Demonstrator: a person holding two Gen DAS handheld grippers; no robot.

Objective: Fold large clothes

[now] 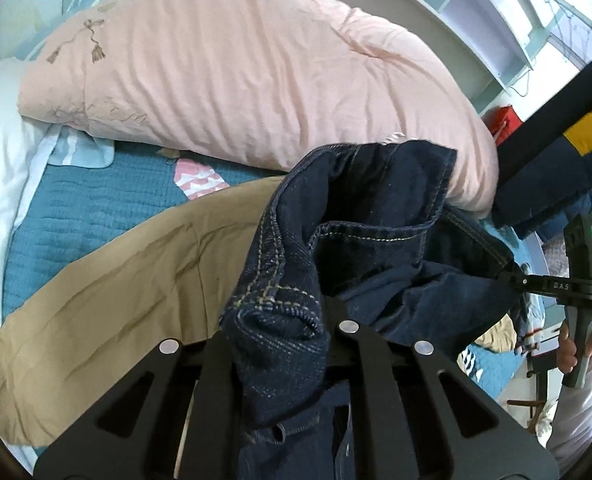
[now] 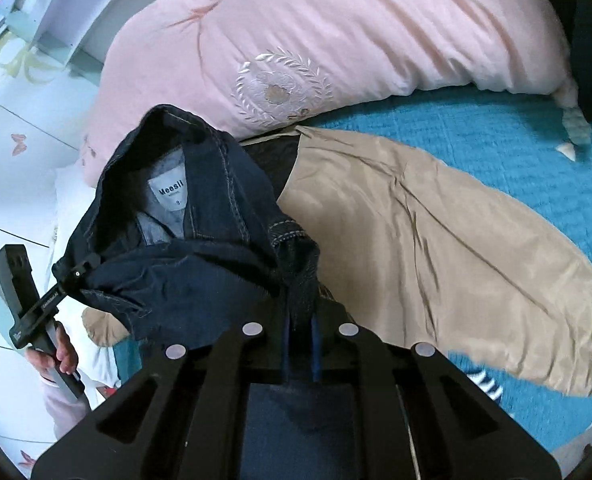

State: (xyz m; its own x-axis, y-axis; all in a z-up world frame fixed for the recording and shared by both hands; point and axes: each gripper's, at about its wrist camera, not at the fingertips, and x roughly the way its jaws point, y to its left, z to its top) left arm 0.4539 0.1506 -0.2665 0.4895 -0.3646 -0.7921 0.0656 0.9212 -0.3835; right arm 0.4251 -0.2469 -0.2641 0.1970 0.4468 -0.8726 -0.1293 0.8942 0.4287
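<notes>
so both claws are clamped on the dark jeans [image 1: 380, 264] right now. the left claw [image 1: 283, 332] has its jaws pinched tight on a bunched bit of the waistband with the tan stitching, and the right claw [image 2: 302, 304] is nipped shut on another denim fold near a belt loop. the jeans hang slack between the two, waistband up and gaping so the size label [image 2: 167, 194] shows inside, lifted off the bed [image 2: 476, 128] and hovering over a tan garment [image 2: 436, 240] that lies spread flat on the blue quilt. a big pink duvet [image 1: 235, 64] sits heaped behind it all, close to the jeans' far edge.

step-wise this looks like the pick-up-and-straighten part, before any actual fold. the fabric is crumpled, not taut, so the next move probably calls for pulling the two claws apart to stretch the waistband flat, then laying the jeans down on a free bit of bed. where the legs hang is hard to say, since they drop out of sight below the claws. worth watching that they don't drag the tan garment along, and that the thick seam doesn't slip out of such a small bite.
</notes>
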